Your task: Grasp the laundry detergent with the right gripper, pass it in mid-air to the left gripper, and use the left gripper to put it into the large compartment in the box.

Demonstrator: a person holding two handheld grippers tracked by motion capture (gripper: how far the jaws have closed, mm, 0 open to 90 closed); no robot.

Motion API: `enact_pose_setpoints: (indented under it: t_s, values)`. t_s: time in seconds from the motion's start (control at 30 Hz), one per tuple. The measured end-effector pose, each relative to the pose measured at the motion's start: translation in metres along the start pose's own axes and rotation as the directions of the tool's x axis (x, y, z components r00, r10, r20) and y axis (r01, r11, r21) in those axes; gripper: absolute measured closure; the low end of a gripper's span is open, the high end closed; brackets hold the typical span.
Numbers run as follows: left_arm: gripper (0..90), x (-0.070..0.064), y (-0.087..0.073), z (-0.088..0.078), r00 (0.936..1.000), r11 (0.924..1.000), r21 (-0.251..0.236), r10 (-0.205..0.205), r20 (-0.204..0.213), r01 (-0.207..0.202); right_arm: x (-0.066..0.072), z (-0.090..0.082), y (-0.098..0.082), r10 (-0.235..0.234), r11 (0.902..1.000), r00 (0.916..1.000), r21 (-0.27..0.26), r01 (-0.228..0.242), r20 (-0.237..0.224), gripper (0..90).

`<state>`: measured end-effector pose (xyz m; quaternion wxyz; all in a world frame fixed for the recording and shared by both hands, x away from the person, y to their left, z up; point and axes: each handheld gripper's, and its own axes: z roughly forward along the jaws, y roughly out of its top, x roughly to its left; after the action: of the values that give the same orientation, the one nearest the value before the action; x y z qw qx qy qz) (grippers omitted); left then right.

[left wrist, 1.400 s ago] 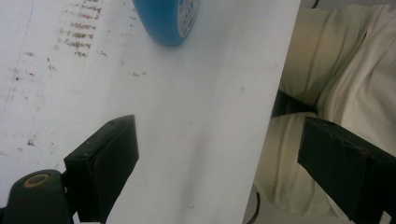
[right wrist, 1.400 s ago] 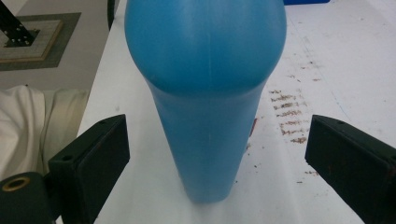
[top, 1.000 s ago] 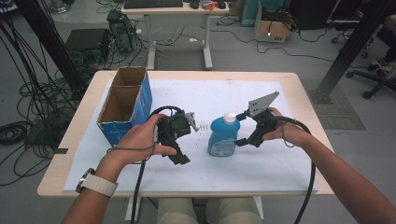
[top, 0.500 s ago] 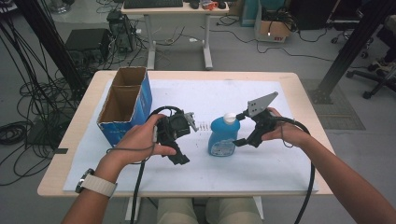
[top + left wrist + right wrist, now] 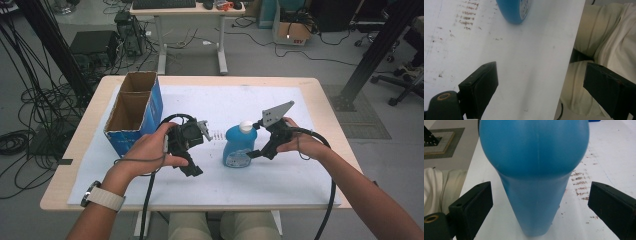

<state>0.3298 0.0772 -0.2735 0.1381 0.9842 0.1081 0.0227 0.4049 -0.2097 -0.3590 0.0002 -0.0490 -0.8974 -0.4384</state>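
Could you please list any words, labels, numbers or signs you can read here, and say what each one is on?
None can be read.
Blue bottle: label with print, too blurred to read.
White sheet: rows of brownish marks, no legible letters.
Box on the floor: a dark mark, too small to read.
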Motion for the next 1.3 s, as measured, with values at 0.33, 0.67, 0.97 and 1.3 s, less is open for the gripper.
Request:
enact_pose_setpoints:
  t_s: [0.33, 0.67, 0.97, 1.3]
  values:
    - [12.8, 0.0, 0.0, 0.0, 1.0, 1.0, -0.002, -0.002, -0.002, 0.002, -0.001, 0.009, -0.005, -0.004, 0.999, 0.9999, -0.044, 0.005, 0.015, 6.6]
    - [12.8, 0.0, 0.0, 0.0, 1.0, 1.0, 0.001, -0.002, 0.001, 0.002, 0.0, 0.015, -0.009, 0.004, 0.9986, 0.9999, -0.053, -0.004, 0.013, 7.3]
    - [12.9, 0.001, 0.0, 0.001, 1.0, 1.0, -0.002, -0.005, 0.002, 0.005, -0.001, 0.018, -0.009, -0.003, 0.9983, 0.9999, -0.059, 0.004, 0.01, 7.9]
    - [12.9, 0.001, -0.001, 0.001, 1.0, 1.0, 0.002, -0.008, 0.001, 0.008, 0.002, 0.025, -0.012, 0.049, 0.9948, 0.9988, -0.089, -0.049, 0.005, 10.2]
